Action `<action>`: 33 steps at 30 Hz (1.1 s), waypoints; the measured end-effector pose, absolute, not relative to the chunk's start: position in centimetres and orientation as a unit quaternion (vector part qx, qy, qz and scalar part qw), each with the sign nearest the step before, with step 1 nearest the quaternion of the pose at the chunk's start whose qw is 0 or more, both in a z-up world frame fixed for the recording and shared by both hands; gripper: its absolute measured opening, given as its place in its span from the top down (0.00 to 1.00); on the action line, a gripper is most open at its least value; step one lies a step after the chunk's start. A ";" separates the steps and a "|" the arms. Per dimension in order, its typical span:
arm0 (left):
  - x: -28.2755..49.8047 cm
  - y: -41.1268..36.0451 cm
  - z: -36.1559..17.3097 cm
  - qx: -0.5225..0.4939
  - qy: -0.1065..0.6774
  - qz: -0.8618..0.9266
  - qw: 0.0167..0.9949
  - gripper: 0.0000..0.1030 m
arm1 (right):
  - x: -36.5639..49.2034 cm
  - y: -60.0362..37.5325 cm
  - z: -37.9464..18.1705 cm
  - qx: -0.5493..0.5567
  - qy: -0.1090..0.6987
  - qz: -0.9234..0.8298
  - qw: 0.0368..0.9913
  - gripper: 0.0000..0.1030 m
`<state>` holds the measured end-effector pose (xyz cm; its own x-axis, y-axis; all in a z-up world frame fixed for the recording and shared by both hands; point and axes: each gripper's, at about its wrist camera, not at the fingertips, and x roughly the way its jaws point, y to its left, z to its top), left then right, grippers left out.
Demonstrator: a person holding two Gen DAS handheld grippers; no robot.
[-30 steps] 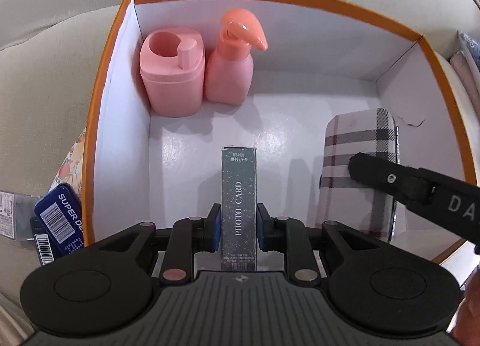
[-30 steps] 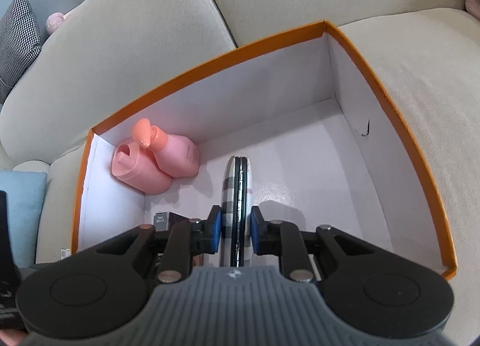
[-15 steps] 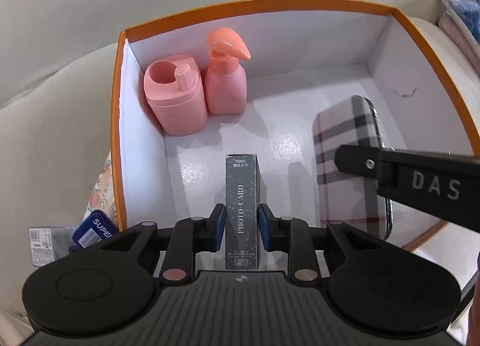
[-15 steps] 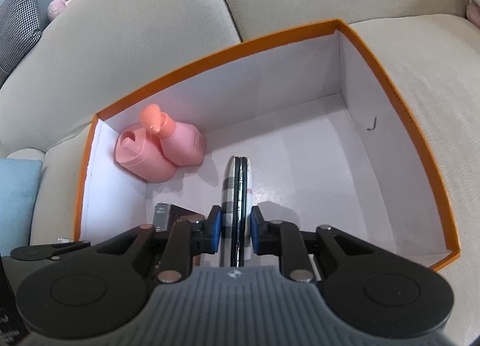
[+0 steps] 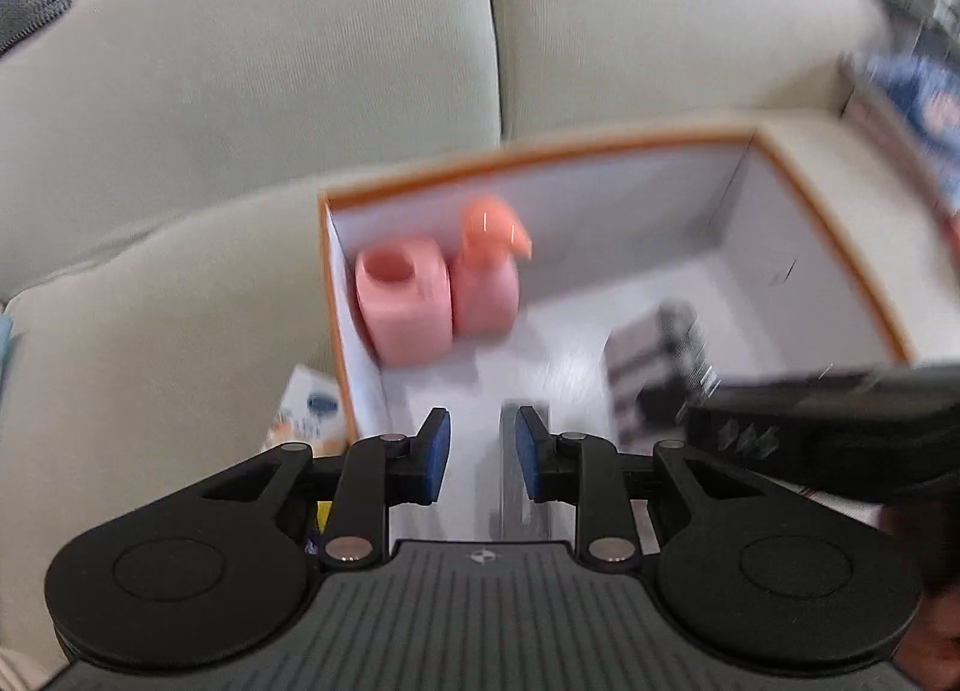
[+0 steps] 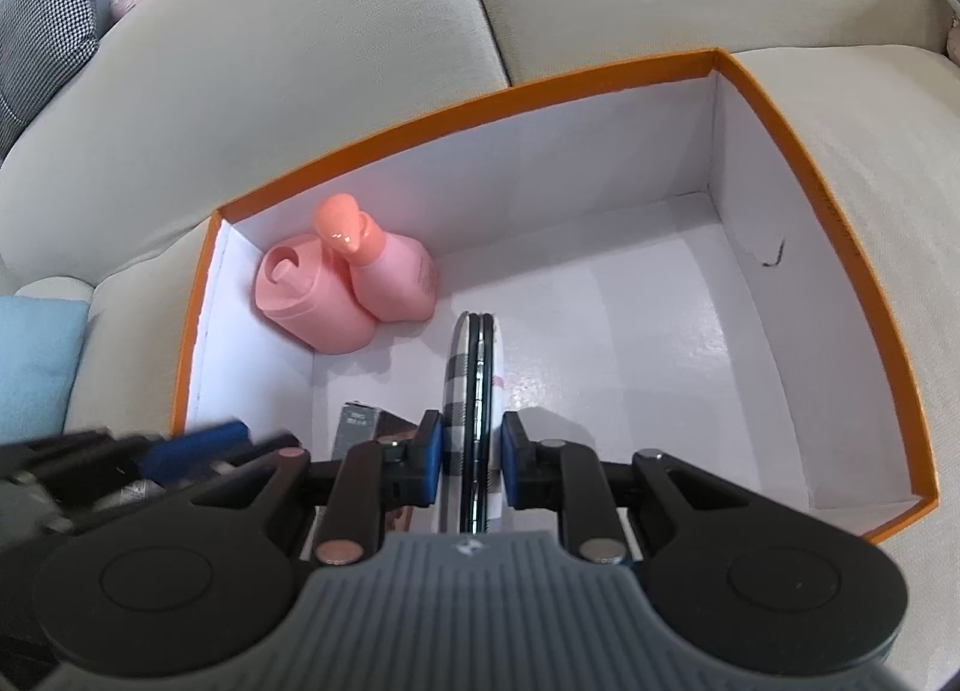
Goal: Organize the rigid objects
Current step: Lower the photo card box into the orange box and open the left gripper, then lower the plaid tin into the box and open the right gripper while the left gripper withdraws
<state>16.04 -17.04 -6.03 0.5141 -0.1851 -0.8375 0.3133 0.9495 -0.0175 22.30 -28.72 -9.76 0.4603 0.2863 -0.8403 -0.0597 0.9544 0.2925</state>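
I see a beige sofa (image 6: 300, 91) filling both views, with a houndstooth cushion (image 6: 42, 25) at the far left and a light blue cushion (image 6: 36, 355) beside the seat.

On the seat sits a box (image 6: 798, 163), orange outside, white inside, open top.

Inside, at the back left corner: a pink round container (image 6: 312, 301) and a pink pump bottle (image 6: 390, 277), touching each other, both upright.

Right gripper (image 6: 471, 466): pads pinching a plaid case (image 6: 462, 367), held on edge, a black seam running down its middle. It is inside the box, roughly centre, low over the white floor; can't tell if the bottom edge touches.

Left gripper (image 5: 480, 454): jaws spread, nothing pinched. The left-wrist view is motion-blurred. A grey card box (image 5: 522, 475) stands on the box floor near the front left, its top just inside the right pad (image 5: 528, 454); clear gap to the left pad. Can't tell if the right pad touches it.

From the right wrist, the same card box shows just left of the plaid case, partly behind the gripper linkage. The left gripper's blue pad appears blurred at the lower left of that view.

Outside the box, against its left wall, a small printed packet (image 5: 309, 415) lies on the seat.
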 end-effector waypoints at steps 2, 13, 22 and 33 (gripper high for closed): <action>15.9 -15.7 -4.6 0.045 0.445 -0.152 0.881 0.70 | 22.3 -28.3 -9.9 0.106 0.512 0.107 0.845 0.81; 19.4 -6.4 -5.1 -0.120 0.486 -0.129 0.856 0.64 | 22.1 -26.0 -10.1 0.110 0.517 0.138 0.837 0.80; 19.2 -5.3 -7.7 -0.193 0.522 -0.174 0.812 0.74 | 22.6 -23.6 -10.1 0.110 0.523 0.167 0.828 0.80; 19.4 -5.0 -8.5 -0.218 0.530 -0.186 0.798 0.82 | 24.1 -22.3 -11.9 0.138 0.551 0.187 0.802 0.81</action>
